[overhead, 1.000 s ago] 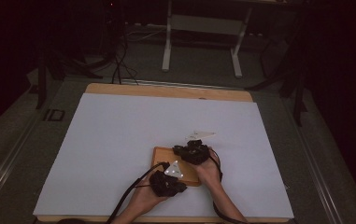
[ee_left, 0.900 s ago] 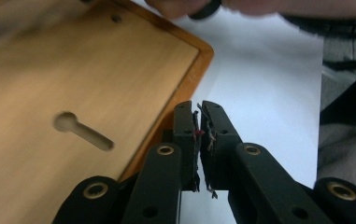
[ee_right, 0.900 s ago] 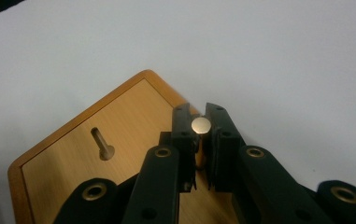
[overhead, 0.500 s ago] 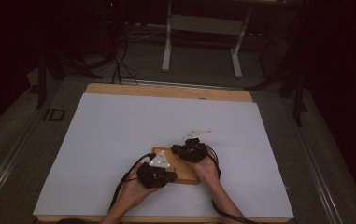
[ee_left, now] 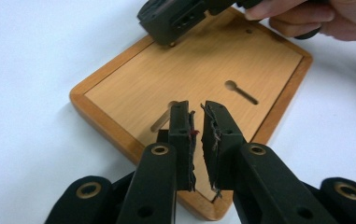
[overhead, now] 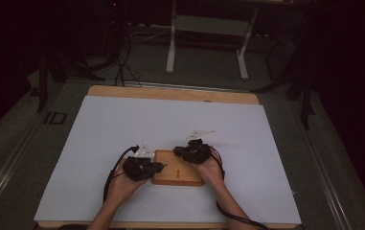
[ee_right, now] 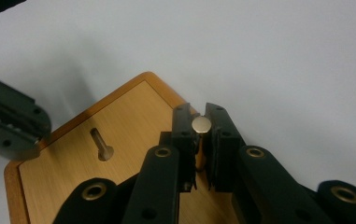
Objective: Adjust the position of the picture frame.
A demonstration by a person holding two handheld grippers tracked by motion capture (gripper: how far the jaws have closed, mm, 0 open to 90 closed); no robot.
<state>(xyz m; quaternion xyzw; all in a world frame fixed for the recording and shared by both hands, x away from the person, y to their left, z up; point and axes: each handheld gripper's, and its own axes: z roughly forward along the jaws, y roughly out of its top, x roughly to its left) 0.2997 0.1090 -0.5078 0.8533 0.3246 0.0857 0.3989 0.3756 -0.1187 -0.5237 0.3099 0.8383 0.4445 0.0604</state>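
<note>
A flat wooden board (overhead: pixel 177 173) with two keyhole slots lies on the white table near its front edge. My right gripper (overhead: pixel 180 152) hovers over the board's far left corner, shut on a small metal pin with a round head (ee_right: pixel 201 124). The pin stands upright between the jaws, over the board (ee_right: pixel 133 121). My left gripper (overhead: pixel 158 166) is at the board's left edge and points across it. Its jaws (ee_left: pixel 196 109) are almost together with nothing between them, low over the board (ee_left: pixel 203 60). The right gripper (ee_left: pixel 175 18) is across the board from it.
The white sheet (overhead: pixel 122 124) covers a wooden table top (overhead: pixel 170 93) with wide free room to the left, right and far side. Behind the table stand a metal frame's legs (overhead: pixel 173 48) and floor cables (overhead: pixel 122 67). A cable trails from each gripper off the front edge.
My left gripper has moved left, from over the board's front to its left edge. The right gripper has stayed over the board's far side.
</note>
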